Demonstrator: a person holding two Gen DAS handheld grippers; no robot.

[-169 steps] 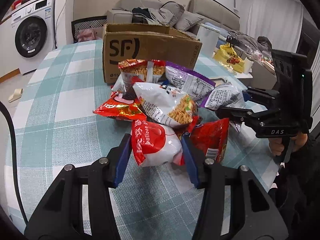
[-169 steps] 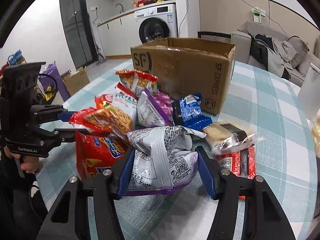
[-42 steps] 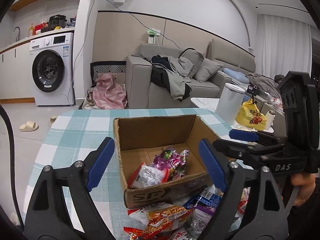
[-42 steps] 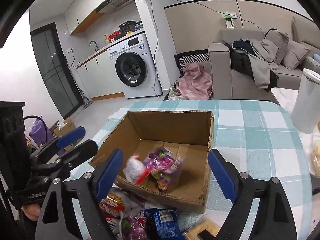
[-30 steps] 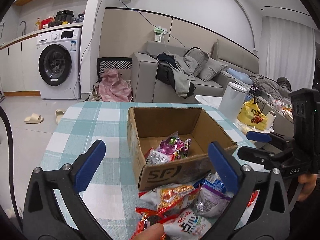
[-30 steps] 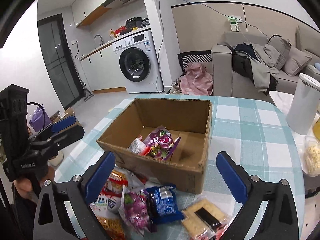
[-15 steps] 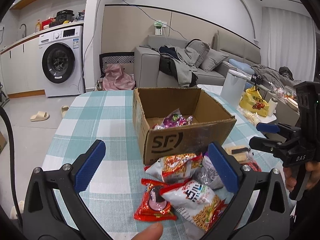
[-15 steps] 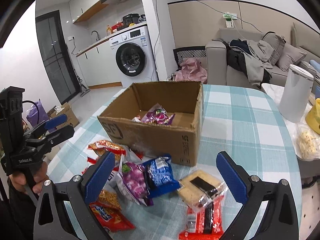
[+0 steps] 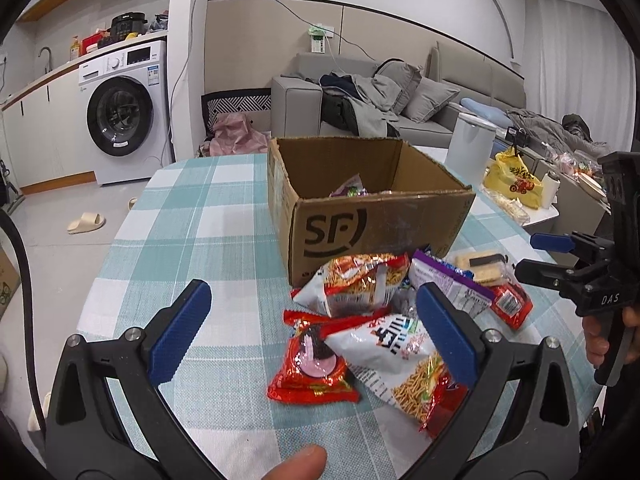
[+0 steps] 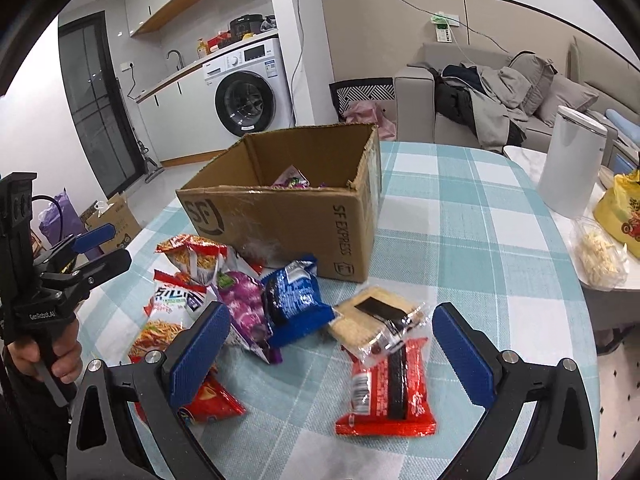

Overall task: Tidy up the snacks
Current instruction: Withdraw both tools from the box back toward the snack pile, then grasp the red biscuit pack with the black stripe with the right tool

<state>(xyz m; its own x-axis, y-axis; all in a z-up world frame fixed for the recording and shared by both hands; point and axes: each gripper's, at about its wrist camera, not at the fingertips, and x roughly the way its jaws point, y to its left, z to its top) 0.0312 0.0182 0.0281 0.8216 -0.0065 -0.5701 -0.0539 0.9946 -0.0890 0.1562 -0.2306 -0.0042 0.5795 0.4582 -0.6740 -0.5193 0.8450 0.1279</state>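
Observation:
An open SF cardboard box (image 9: 372, 220) (image 10: 288, 216) stands on the checked tablecloth, a purple packet showing inside. Several snack bags lie in front of it: a red packet (image 9: 312, 368), a white noodle bag (image 9: 396, 360), a purple bag (image 10: 244, 312), a blue packet (image 10: 296, 300), a clear cracker pack (image 10: 376, 316) and a red bar pack (image 10: 384, 392). My left gripper (image 9: 316, 336) is open above the red packet and white bag. My right gripper (image 10: 328, 352) is open over the cracker pack and red bar pack. Neither holds anything.
A white bin (image 10: 572, 160), a yellow bag (image 10: 620, 212) and a clear food tub (image 10: 600, 256) stand on a side table to the right. A washing machine (image 9: 124, 112) and sofa (image 9: 360, 100) are behind. A fingertip (image 9: 296, 462) shows at the bottom edge.
Both grippers dropped their bags into the box, then pulled back and down from above it to the snack pile in front. Both are open and empty now.

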